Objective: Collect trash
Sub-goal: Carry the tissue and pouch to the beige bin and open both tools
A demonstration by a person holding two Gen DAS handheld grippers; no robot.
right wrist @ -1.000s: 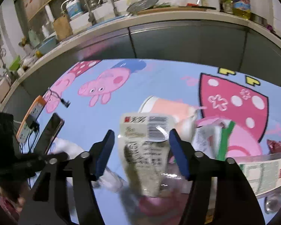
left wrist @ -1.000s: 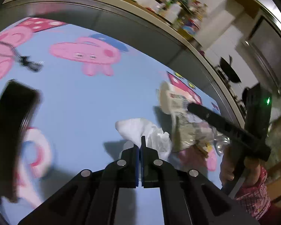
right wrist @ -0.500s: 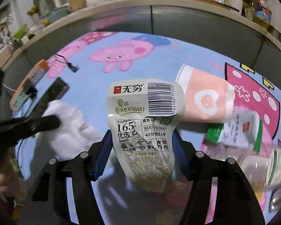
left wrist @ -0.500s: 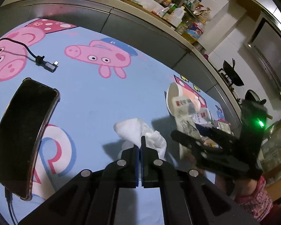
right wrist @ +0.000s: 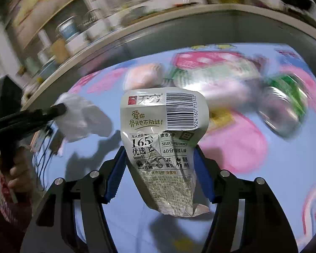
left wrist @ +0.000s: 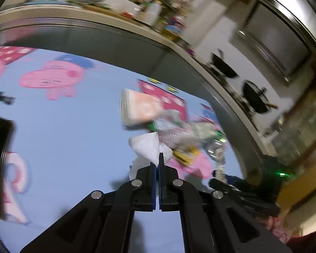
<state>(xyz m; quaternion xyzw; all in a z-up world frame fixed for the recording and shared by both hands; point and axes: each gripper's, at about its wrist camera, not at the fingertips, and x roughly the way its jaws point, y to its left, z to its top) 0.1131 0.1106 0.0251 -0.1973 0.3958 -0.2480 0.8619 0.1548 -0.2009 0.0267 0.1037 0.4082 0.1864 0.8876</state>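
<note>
The left gripper [left wrist: 157, 164] was clenched on a white tissue [left wrist: 146, 147] above the blue bench [left wrist: 73, 139]. The right gripper [right wrist: 159, 168], half-spread, pinched a snack wrapper [right wrist: 162, 139]. Blurred trash pile [left wrist: 179, 130] lay at one o'clock.

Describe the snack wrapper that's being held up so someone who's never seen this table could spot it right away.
Above the light blue cartoon-pig tablecloth, between the blue-padded fingers of the right gripper, hangs a crinkled silvery-grey plastic snack pouch. Unlike the plain white crumpled tissue pinched in the left gripper beside it, it carries a black barcode, a red logo and printed Chinese text.
</note>
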